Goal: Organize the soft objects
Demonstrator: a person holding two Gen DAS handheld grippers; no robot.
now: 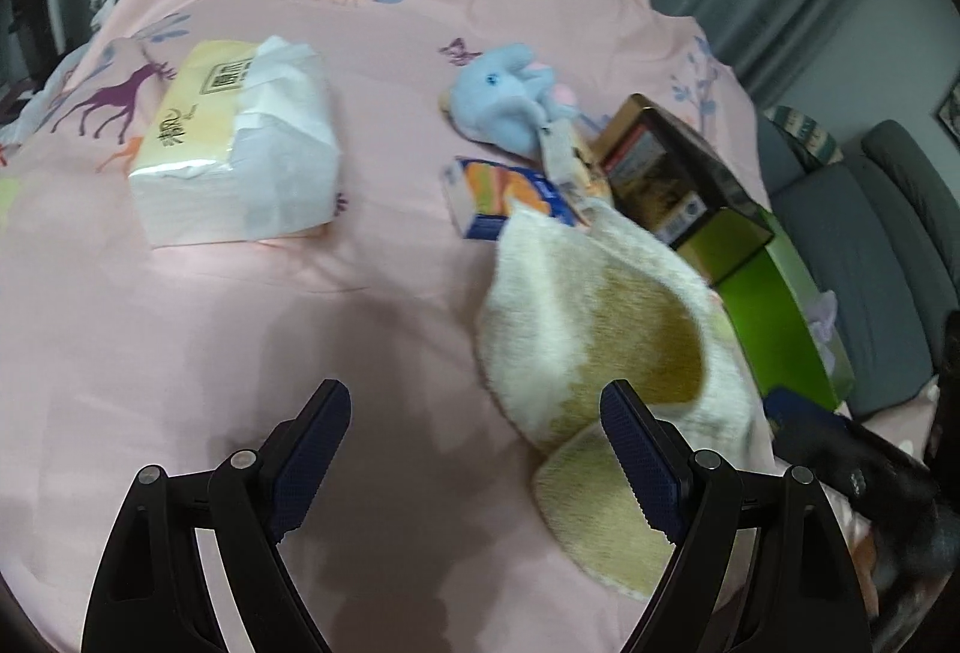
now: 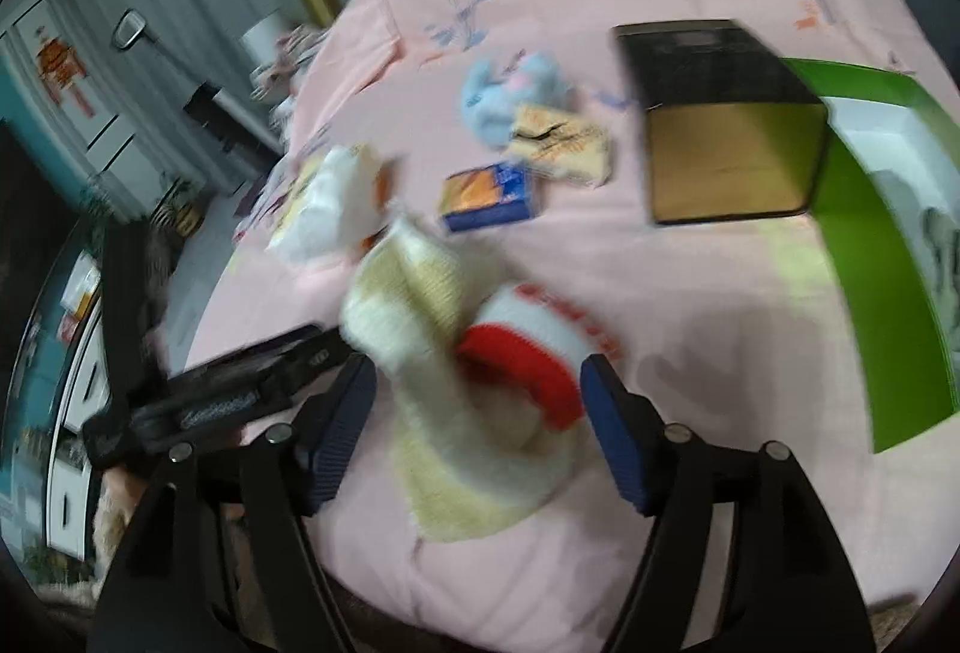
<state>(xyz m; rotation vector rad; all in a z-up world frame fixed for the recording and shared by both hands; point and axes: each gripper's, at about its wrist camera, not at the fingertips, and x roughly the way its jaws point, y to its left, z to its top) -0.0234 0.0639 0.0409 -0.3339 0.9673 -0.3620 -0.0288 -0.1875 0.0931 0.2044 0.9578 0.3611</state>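
Cream-and-tan fuzzy cloth with a red-and-white knit piece lay loose between the wide-open right hand-held gripper, apparently released for sorting; left hand-held gripper also gaped empty beside it.

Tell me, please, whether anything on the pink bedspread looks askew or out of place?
The cream plush cloth lies crumpled rather than flat, one end flopped over. The tissue pack is torn open, a sheet poking out. The dark box lies tipped against the green box.
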